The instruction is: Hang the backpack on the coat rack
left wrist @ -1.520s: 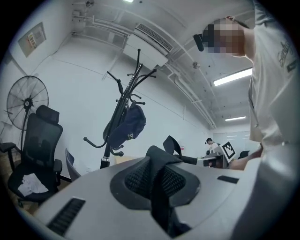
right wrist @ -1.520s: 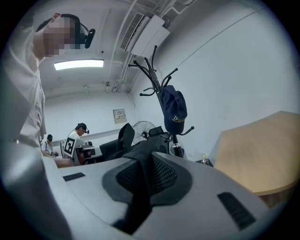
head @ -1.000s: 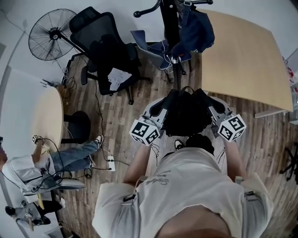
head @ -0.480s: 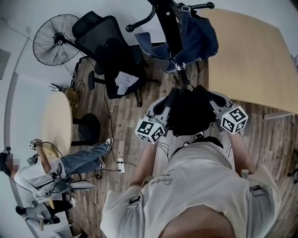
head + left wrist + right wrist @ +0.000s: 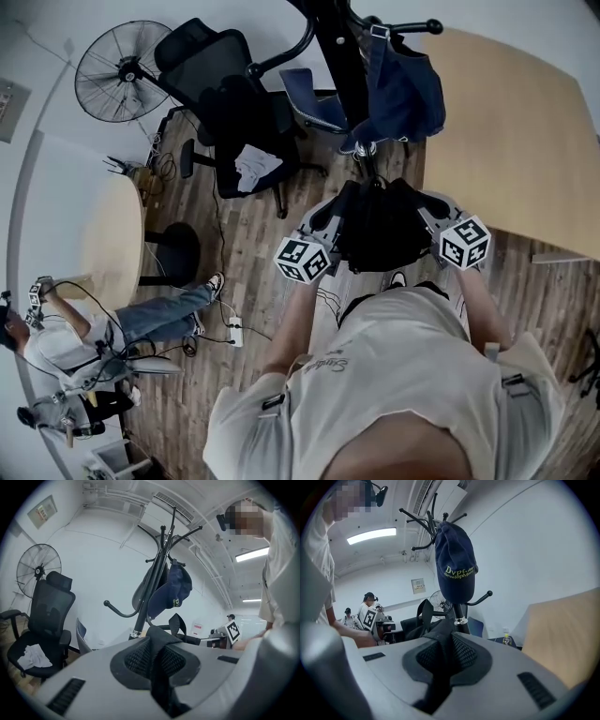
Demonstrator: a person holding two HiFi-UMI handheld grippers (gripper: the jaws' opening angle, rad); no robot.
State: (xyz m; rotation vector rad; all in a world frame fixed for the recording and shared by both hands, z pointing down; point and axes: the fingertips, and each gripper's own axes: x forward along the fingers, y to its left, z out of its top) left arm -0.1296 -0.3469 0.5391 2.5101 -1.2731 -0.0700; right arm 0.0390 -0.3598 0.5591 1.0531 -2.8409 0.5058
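Note:
I carry a black backpack (image 5: 380, 230) between both grippers in the head view. My left gripper (image 5: 336, 211) holds its left side and my right gripper (image 5: 424, 211) its right side. In the left gripper view the left gripper (image 5: 157, 657) is shut on a black backpack strap (image 5: 159, 681). In the right gripper view the right gripper (image 5: 445, 652) is likewise shut on a strap (image 5: 433, 686). The black coat rack (image 5: 342, 56) stands just beyond the backpack, its pole (image 5: 152, 592) and hooks ahead of both jaws. A navy cap (image 5: 454, 569) hangs on it.
A black office chair (image 5: 225, 103) with white cloth and a standing fan (image 5: 117, 70) are left of the rack. A wooden table (image 5: 506, 131) lies to the right. A round table (image 5: 108, 239), a seated person (image 5: 94, 337) and a power strip (image 5: 234, 331) are at the left.
Both grippers have carried the backpack forward toward the coat rack and a little lower. The rack now looms closer in the head view. Both grips are unchanged.

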